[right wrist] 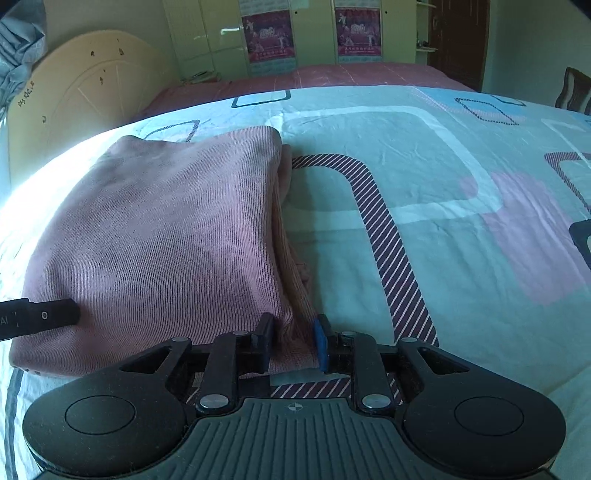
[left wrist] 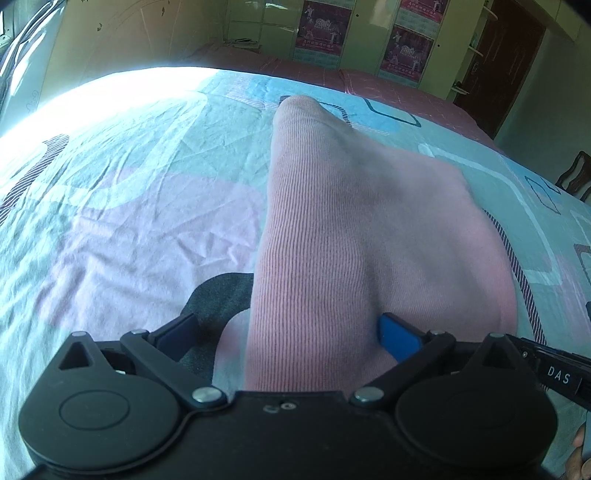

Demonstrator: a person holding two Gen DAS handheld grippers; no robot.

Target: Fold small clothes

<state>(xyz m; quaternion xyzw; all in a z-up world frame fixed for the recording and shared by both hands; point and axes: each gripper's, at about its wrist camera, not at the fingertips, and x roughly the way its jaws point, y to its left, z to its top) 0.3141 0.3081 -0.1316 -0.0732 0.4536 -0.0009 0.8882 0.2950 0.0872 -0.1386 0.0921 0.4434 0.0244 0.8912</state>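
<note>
pink garment (right wrist: 166,236) lies folded into a thick block on the bed (right wrist: 424,177), on the patterned sheet, with its layered edge facing right in the right wrist view. left tongs (left wrist: 291,332) stand wide open astride the near left part of the garment; a raised ridge of cloth runs up between the jaws, but the pads do not press on it. right tongs (right wrist: 293,341) are nearly closed and pinch the near right corner of the garment, where the folded layers meet. in the right wrist view a dark finger of the left tongs rests on the cloth at the near left. a dark patch (left wrist: 221,295), perhaps another cloth, shows under the garment's near edge in the left wrist view; what it is cannot be told. headboard (right wrist: 85,96) and wardrobe (right wrist: 314,33) stand at the far side.

step in hand, as judged: the fold appears laid down and is being let go, left side first. the next move likely calls for the right tongs to open and lift clear without dragging the corner, then a light press to flatten the ridge.
</note>
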